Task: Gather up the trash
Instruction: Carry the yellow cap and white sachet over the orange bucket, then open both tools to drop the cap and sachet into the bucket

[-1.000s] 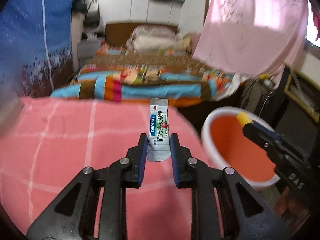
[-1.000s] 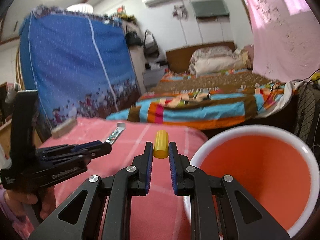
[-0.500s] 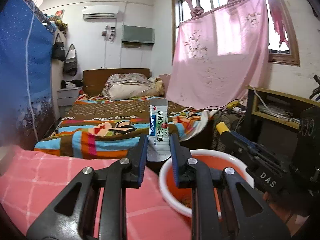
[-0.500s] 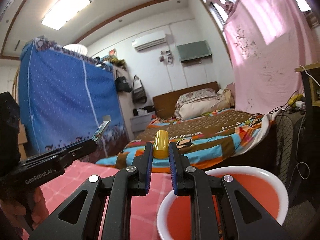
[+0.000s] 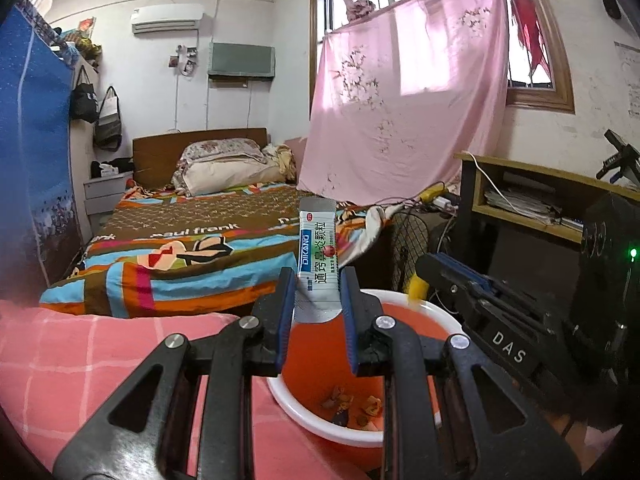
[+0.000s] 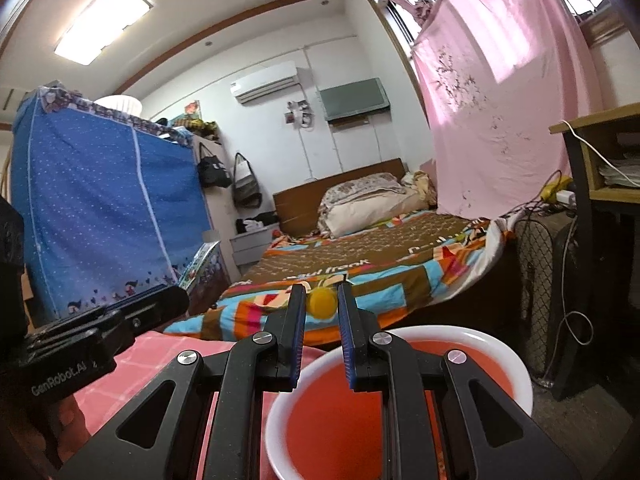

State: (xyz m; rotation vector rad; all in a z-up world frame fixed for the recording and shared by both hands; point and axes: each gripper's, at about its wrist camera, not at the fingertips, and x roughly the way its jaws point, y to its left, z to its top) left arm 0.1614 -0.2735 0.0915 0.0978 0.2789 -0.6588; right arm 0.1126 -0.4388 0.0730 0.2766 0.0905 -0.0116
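The sachet stands upright, clamped between the jaws of the left claw, just above the near rim of the basin. A small yellow cap is pinched in the right claw, which hangs over the same basin's far edge. The basin, white outside and orange inside, holds a few brownish scraps at its bottom, below the left claw. It sits beside the pink checked cloth.
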